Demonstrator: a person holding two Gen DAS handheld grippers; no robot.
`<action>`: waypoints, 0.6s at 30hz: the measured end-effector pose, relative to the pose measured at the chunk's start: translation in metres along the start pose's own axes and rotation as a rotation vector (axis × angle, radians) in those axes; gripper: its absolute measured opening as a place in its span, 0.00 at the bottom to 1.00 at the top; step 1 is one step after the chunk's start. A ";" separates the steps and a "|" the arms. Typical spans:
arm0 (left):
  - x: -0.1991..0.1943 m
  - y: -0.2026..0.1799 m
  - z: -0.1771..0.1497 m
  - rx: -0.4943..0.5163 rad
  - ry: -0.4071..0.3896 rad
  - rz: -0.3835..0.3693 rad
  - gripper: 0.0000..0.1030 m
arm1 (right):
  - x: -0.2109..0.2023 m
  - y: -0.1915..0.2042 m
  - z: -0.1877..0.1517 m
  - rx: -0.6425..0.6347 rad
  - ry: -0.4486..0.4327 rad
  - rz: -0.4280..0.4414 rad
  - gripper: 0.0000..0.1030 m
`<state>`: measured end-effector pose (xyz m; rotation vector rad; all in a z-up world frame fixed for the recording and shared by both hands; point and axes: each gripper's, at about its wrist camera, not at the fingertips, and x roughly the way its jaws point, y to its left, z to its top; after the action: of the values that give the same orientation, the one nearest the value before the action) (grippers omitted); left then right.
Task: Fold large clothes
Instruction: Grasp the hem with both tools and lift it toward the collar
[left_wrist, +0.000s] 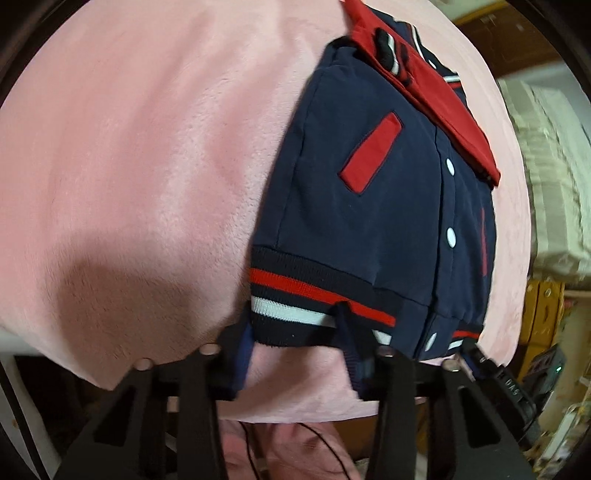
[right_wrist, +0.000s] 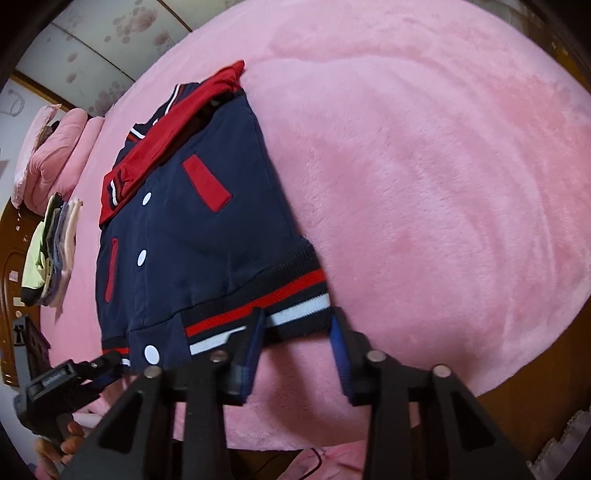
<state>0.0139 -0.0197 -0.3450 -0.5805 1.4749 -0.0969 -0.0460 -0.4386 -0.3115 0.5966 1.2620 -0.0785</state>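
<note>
jacket (left_wrist: 369, 221) lies flat on pink blanket (left_wrist: 129, 166), sleeves folded in. my left gripper (left_wrist: 295, 332) and right gripper (right_wrist: 297, 325) each straddle the hem band (right_wrist: 258, 310), jaws still apart, no pinch yet, ready to lift it for folding upward.

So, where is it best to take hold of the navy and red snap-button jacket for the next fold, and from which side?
Grip the navy and red snap-button jacket by its striped ribbed hem, coming from the near edge of the pink plush blanket. The hem lies flat, thick and nearest, and its two corners let both grippers lift it evenly.
</note>
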 end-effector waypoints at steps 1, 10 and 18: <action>-0.001 0.000 -0.002 -0.015 0.002 -0.004 0.18 | 0.000 -0.002 0.002 0.029 0.018 0.038 0.11; -0.045 -0.049 0.003 -0.027 -0.049 0.025 0.09 | -0.031 0.015 0.023 0.080 0.060 0.226 0.09; -0.085 -0.091 0.060 -0.093 -0.109 0.044 0.09 | -0.043 0.041 0.087 0.099 0.058 0.397 0.09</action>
<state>0.0865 -0.0450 -0.2307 -0.6187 1.3909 0.0376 0.0315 -0.4558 -0.2422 0.9309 1.1787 0.2090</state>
